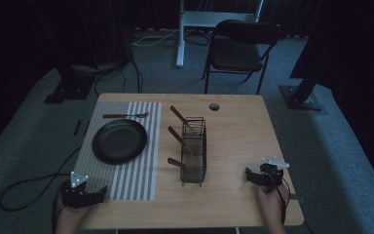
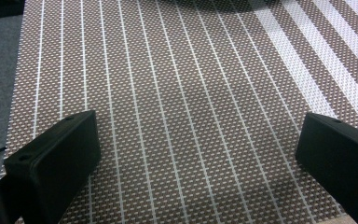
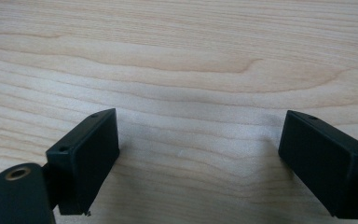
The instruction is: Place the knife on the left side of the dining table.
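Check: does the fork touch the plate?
Apart. The high view shows the fork lying on the mat beyond the plate, with a strip of striped mat between them.

I count one wooden table (image 1: 243, 146) in front of me, with one striped placemat (image 1: 126, 180) on it. One black plate (image 1: 119, 141) sits on that mat, and one fork (image 1: 125, 115) with a brown handle. One wire basket (image 1: 194, 151) stands on the wood, and I count three brown-handled utensils (image 1: 176, 135) sticking out of it. One folding chair (image 1: 238, 48) stands beyond the table. I hold two grippers, one per hand: the left gripper (image 1: 100, 193) and the right gripper (image 1: 249, 174).
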